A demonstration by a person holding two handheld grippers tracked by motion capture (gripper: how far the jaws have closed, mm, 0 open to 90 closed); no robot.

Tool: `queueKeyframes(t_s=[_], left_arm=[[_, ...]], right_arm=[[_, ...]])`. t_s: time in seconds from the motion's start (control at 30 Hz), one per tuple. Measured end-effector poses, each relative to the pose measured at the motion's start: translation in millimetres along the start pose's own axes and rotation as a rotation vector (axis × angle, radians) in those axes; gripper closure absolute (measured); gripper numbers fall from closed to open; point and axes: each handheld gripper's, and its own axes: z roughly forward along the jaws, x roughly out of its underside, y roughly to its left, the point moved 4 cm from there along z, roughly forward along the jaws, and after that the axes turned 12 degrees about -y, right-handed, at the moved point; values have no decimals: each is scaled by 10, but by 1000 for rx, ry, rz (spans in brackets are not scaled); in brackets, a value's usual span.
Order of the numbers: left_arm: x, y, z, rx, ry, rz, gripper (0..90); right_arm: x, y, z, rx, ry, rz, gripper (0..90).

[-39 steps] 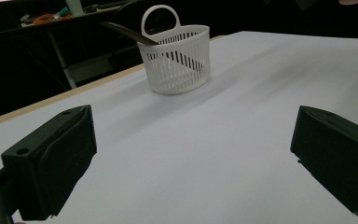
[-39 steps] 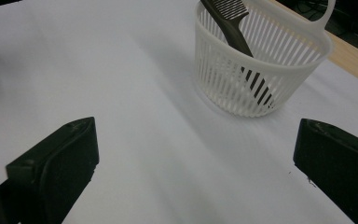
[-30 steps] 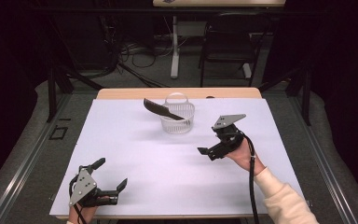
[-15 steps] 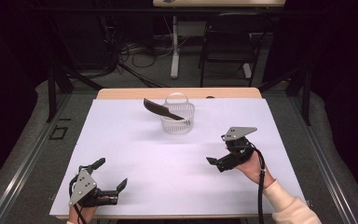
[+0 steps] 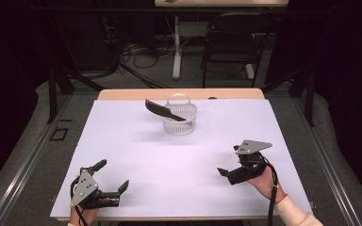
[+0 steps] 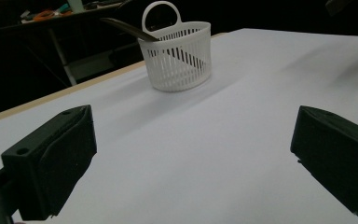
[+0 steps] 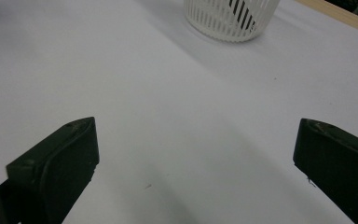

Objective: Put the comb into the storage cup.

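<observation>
From the high view, the white basket (image 5: pixel 179 119) sits at 12 o'clock on the table (image 5: pixel 136 146), a dark comb-like tool (image 5: pixel 164 110) leaning out of it toward 10. The left gripper (image 5: pixel 111 175) rests at 7 o'clock, fingers spread wide, holding nothing. The right gripper (image 5: pixel 230 161) is at 4 o'clock, also agape and empty.

In the left gripper view, both fingers (image 6: pixel 51 161) stand far apart over bare table, the basket (image 6: pixel 177 53) at 12.

In the right gripper view, the fingers (image 7: pixel 56 165) are spread wide and empty, the basket (image 7: pixel 230 16) at 1 o'clock.
</observation>
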Motion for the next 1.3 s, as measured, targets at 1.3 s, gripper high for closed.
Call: queueKeyframes(t_s=[1.3], left_arm=[[32,-3,18,-7,24,2,2]], right_arm=[[431,79,-474,122,-84,-26,0]])
